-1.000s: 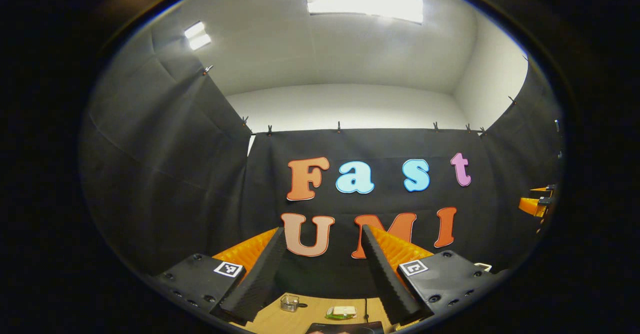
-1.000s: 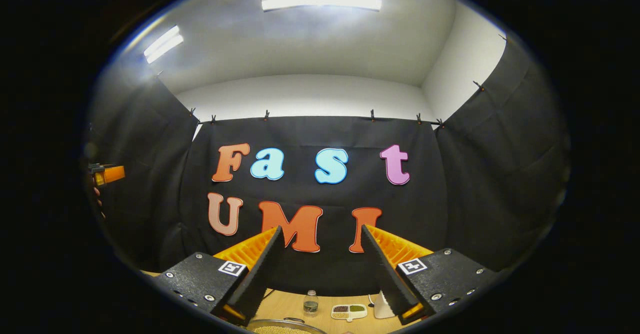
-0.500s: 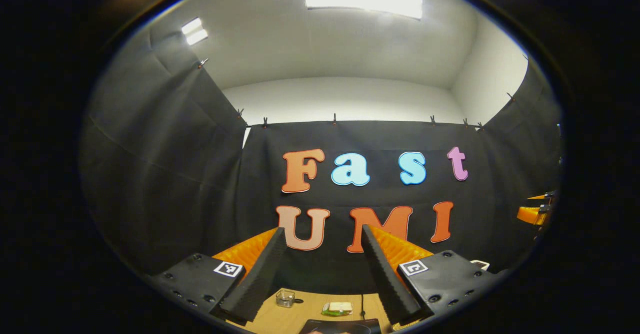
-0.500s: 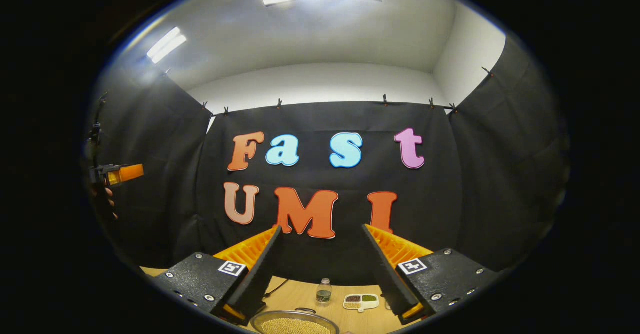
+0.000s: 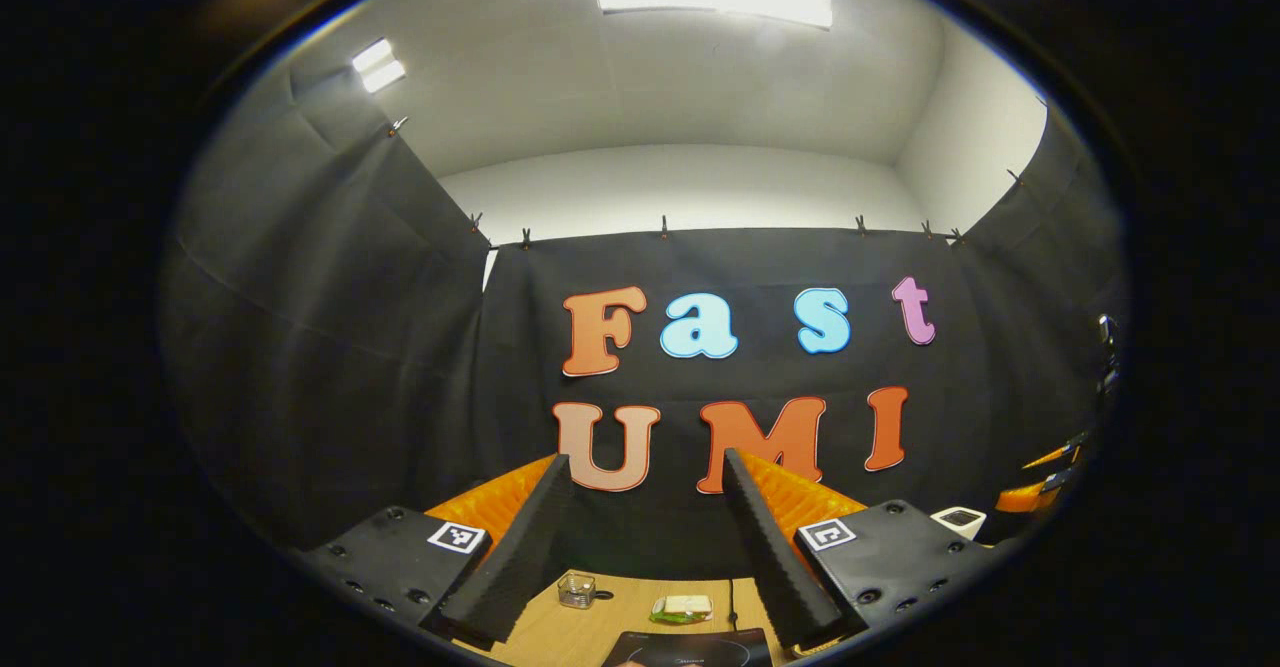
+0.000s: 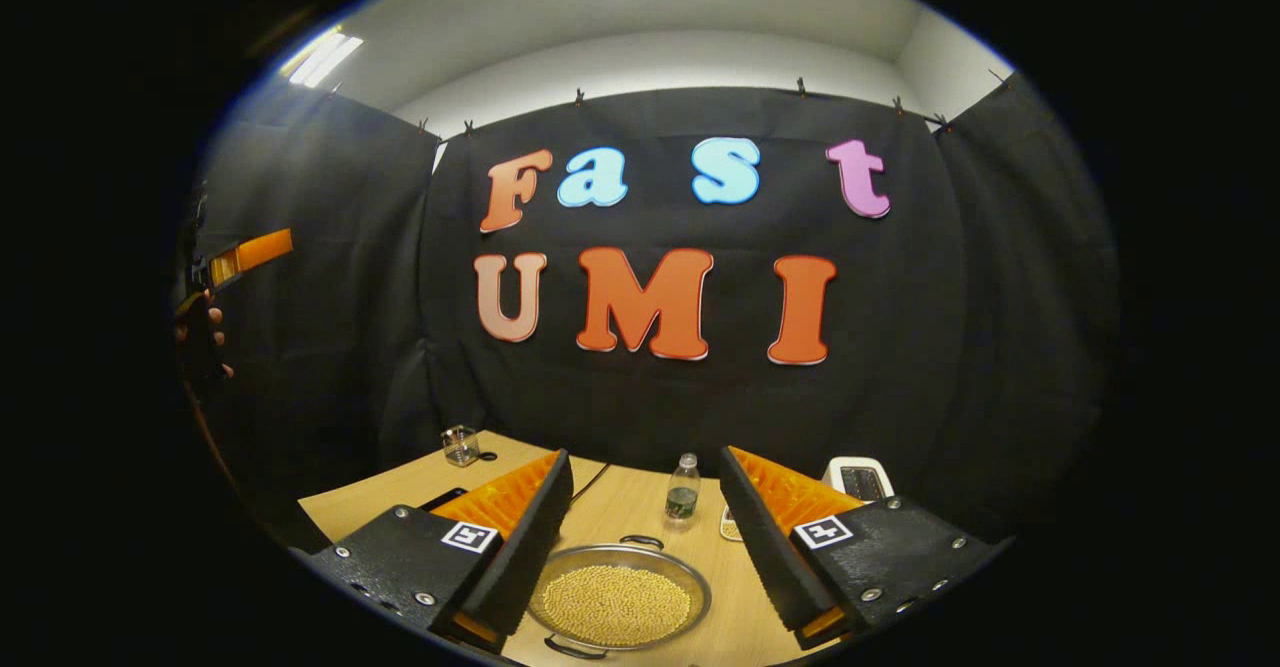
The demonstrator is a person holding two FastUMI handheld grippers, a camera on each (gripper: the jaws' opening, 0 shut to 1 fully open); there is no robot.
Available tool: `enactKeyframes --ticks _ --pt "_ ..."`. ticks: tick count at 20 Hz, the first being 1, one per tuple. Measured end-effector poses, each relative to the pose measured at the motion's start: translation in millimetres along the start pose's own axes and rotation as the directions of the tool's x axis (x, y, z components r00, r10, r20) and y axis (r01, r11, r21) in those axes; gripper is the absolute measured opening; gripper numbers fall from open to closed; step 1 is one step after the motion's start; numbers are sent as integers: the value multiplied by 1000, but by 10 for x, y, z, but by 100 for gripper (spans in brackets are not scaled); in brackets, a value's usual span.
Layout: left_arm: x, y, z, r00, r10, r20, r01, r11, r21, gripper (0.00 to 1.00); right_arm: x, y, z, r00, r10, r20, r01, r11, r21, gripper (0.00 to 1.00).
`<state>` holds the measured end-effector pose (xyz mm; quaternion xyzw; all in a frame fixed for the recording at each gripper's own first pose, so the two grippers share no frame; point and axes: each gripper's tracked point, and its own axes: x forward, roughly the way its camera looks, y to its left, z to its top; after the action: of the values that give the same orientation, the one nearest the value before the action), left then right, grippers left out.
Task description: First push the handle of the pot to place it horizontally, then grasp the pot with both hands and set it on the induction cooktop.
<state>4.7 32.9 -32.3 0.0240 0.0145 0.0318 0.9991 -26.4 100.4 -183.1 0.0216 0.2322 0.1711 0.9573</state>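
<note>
We hold the right gripper (image 6: 640,507) tilted down over the wooden table (image 6: 380,497), jaws spread wide and empty, the pot (image 6: 618,602) of yellow grains lying on the table between and below its fingers. Our left gripper (image 5: 640,517) points nearly level at the booth wall, jaws likewise wide apart with nothing in them, above the black induction cooktop (image 5: 690,649). A hand (image 6: 200,332) shows at the far left of the right gripper view.
</note>
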Motion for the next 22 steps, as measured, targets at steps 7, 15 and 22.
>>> enactKeyframes --ticks 7,15,22 --pt "32 64 -177 999 18 -34 -18 1000 6 99 194 541 -835 957 128 -260 -128 992 18 81" --pt "-68 281 -302 997 51 -57 -51 999 5 99 282 932 -1693 859 206 -469 -204 977 55 53" --pt "-56 339 -422 995 66 -81 -65 998 18 98 205 1263 -2398 711 292 -640 -257 955 151 11"
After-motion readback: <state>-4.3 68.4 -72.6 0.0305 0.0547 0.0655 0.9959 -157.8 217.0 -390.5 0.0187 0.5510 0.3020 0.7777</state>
